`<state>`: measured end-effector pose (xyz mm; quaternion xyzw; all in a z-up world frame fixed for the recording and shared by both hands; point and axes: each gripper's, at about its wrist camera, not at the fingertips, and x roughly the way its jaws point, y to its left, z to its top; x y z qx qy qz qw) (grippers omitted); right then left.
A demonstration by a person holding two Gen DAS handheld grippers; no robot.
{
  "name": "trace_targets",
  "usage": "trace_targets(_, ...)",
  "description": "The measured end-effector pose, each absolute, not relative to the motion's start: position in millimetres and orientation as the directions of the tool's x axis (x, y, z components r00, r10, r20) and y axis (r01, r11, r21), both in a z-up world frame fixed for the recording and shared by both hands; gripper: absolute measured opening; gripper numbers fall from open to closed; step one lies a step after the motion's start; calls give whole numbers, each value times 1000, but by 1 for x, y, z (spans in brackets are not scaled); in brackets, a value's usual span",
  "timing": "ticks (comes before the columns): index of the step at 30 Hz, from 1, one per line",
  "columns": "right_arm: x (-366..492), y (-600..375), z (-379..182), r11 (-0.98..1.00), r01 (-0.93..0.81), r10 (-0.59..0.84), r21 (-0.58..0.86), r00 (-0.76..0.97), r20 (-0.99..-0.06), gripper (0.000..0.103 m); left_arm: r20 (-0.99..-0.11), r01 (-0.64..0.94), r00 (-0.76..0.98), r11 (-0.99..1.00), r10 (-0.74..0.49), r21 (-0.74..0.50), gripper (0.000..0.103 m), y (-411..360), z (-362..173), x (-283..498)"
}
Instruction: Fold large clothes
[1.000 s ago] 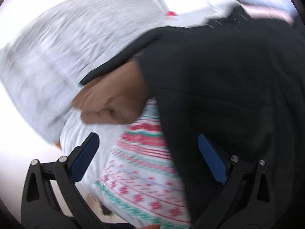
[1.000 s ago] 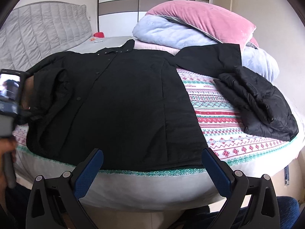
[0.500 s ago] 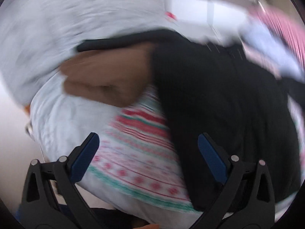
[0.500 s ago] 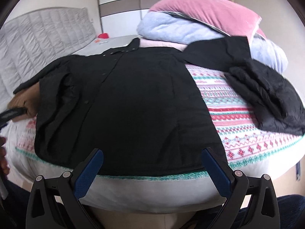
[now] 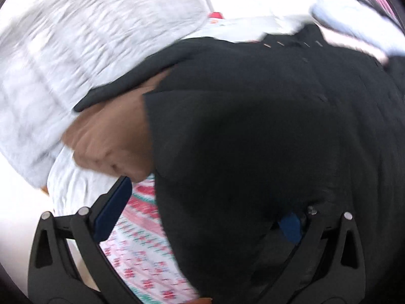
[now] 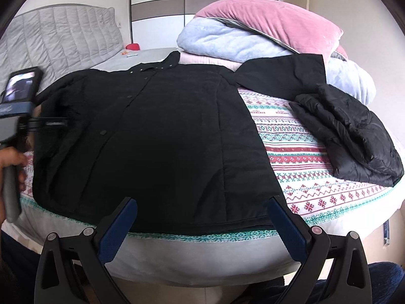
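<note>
Left gripper is wide apart, and its right finger pokes into the edge of the big black shirt; nothing is pinched between the fingers. From the right wrist view this gripper sits at the far left side of the bed, down by the shirt's sleeve. A brown thing sticks out from under the cloth there; it is too blurry to name.

Next comes the shirt itself. It lies flat on the bed's patterned sheet with its buttons up. The left sleeve looks bunched and partly tucked in. The other sleeve lies spread out toward the pile of pillows.

Further right, a puffy black jacket sits in a neat bundle, so that one seems done.

Right gripper hangs just off the near edge of the bed, fingers apart, holding nothing.

It looks like the shirt's folding has only just begun. Both sleeves and the body are not yet folded in.
</note>
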<state>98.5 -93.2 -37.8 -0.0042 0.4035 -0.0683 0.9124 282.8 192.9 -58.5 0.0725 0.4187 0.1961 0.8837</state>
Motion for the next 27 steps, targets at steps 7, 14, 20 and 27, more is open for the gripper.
trace_targets(7, 104, -86, -37, 996, 83, -70, -20, 667, -742, 103, -684, -520, 575, 846, 448, 118, 103, 311, -7, 231)
trace_targets(14, 110, -80, -36, 997, 68, -64, -25, 664, -745, 103, -704, -566, 619, 819, 350, -91, 103, 364, 18, 189)
trace_targets(20, 111, -110, -31, 989, 146, -83, 18, 657, -749, 103, -738, -540, 634, 815, 232, -208, 103, 361, 2, 134)
trace_targets(27, 112, -133, -18, 980, 186, -67, 74, 653, -754, 103, -736, -514, 669, 649, -106, -561, 103, 384, -23, 81)
